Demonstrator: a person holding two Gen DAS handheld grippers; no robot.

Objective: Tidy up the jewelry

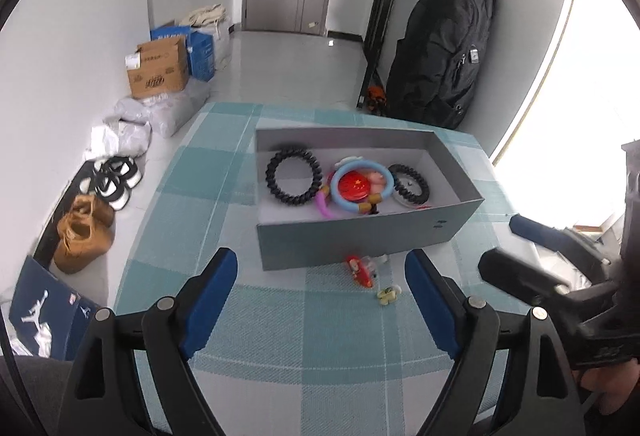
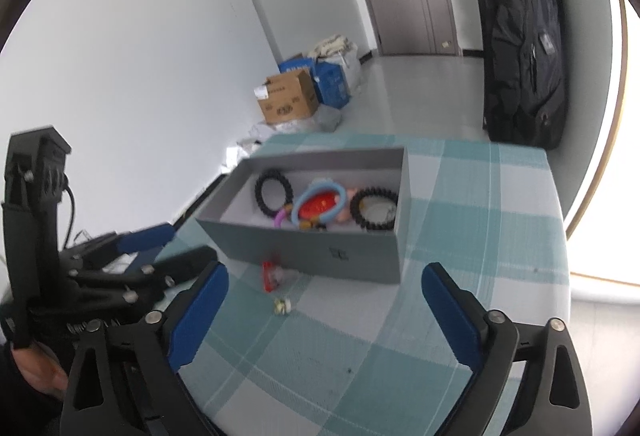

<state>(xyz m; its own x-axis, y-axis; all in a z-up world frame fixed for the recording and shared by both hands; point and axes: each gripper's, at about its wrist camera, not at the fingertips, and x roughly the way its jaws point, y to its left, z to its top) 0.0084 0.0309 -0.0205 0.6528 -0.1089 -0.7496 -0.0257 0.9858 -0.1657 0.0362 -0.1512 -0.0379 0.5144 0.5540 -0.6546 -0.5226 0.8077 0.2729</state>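
Observation:
A grey open box [image 1: 352,240] [image 2: 320,252] stands on the checked tablecloth. Inside lie two black spiral bracelets [image 1: 294,178] [image 1: 410,185], a light blue ring [image 1: 340,188] around a red round piece [image 1: 357,186], and a purple band [image 1: 322,206]. In front of the box on the cloth lie a small red trinket [image 1: 362,270] [image 2: 272,276] and a small yellow-green trinket [image 1: 387,295] [image 2: 283,305]. My left gripper [image 1: 320,276] is open and empty, just short of the trinkets; it also shows in the right wrist view [image 2: 176,246]. My right gripper [image 2: 324,288] is open and empty; it also shows in the left wrist view [image 1: 508,248].
The teal-and-white checked table [image 1: 240,308] drops off at its left edge to the floor. There stand shoes [image 1: 116,180], brown boots [image 1: 82,232], bags and cardboard boxes [image 1: 158,70]. A black backpack [image 1: 440,48] hangs beyond the far right corner.

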